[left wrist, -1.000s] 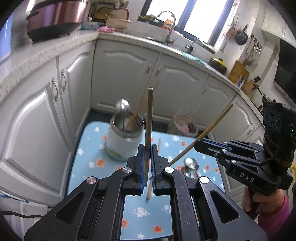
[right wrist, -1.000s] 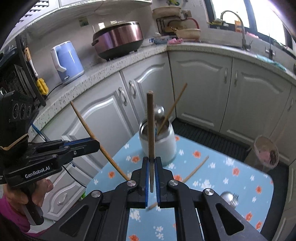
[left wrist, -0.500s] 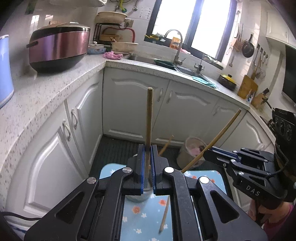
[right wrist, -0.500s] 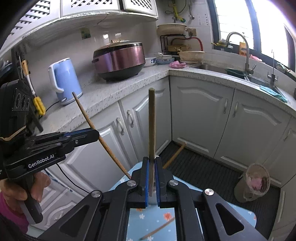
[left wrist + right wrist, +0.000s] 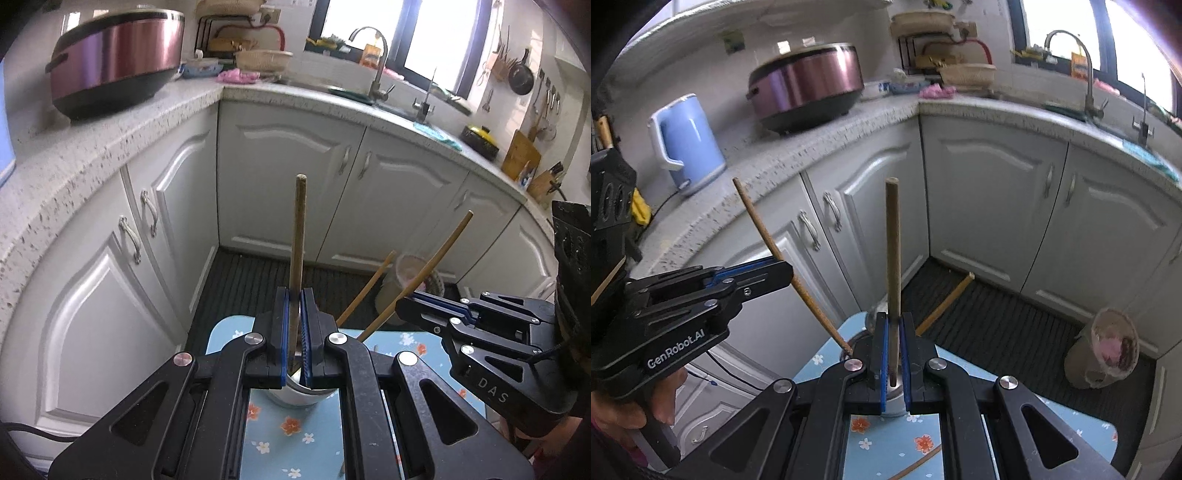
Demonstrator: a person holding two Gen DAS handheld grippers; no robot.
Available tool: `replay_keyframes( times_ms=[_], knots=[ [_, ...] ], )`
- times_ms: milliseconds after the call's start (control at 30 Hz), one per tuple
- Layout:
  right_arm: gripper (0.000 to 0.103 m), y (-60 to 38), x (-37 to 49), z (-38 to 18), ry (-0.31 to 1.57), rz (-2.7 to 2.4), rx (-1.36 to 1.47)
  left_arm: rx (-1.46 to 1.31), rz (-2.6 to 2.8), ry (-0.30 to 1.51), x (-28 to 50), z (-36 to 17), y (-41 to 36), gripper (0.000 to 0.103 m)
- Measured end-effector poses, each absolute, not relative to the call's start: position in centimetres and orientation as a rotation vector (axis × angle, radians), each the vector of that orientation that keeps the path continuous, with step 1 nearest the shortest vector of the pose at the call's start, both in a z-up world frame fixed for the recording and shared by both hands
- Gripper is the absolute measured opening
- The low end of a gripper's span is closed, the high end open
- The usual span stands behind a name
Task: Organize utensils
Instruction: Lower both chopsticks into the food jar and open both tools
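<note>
**Chopsticks: one clamped in each claw, both over the holder**

Chopstick A [image 5: 297, 251]: dark wooden stick, clamped between the blue pads of the left claw [image 5: 294, 332]. Jaws closed tight on it. In the left wrist view it stands near upright, tip pointing toward the cabinet doors [image 5: 295, 170]. In the right wrist view the same stick [image 5: 775, 254] runs diagonally through that claw [image 5: 775, 269], lower end down by the holder rim.

Chopstick B [image 5: 894, 266]: also dark wood, clamped by the right claw [image 5: 894, 350], jaws closed on it, stick upright in the right wrist view. From the left wrist view it [image 5: 432, 262] slants up and right out of the right claw [image 5: 413, 306].

Holder [image 5: 299, 395]: white cup with metal rim, sits on the small counter with a blue floral cover [image 5: 295, 435], directly below the left claw and mostly hidden by both claws. A third, lighter stick [image 5: 369, 284] leans out of it to the right. Cannot tell whether either held stick's lower end is inside the cup.

Another stick [image 5: 919, 461] lies flat on the floral cover near the bottom edge of the right wrist view.

Background: purple rice cooker [image 5: 809, 88] and blue kettle [image 5: 689, 144] on the speckled worktop [image 5: 849, 122], bin [image 5: 1104, 350] on the floor.
</note>
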State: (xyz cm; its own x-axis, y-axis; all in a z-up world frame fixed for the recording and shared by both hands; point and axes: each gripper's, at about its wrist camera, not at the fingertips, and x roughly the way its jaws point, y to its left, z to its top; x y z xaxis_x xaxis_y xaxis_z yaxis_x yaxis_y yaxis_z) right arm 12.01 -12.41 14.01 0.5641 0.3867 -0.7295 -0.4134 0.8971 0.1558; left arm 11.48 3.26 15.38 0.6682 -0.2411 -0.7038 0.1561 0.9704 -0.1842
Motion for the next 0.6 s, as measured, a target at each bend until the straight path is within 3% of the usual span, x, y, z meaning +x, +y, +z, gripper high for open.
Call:
replay_keyframes(
  times_ms=[600],
  knots=[
    [0.005, -12.8, 15.2, 8.3, 0.964, 0.452, 0.045, -0.132, -0.211, 0.905, 13.6, 10.5, 2.0, 0.005]
  ],
)
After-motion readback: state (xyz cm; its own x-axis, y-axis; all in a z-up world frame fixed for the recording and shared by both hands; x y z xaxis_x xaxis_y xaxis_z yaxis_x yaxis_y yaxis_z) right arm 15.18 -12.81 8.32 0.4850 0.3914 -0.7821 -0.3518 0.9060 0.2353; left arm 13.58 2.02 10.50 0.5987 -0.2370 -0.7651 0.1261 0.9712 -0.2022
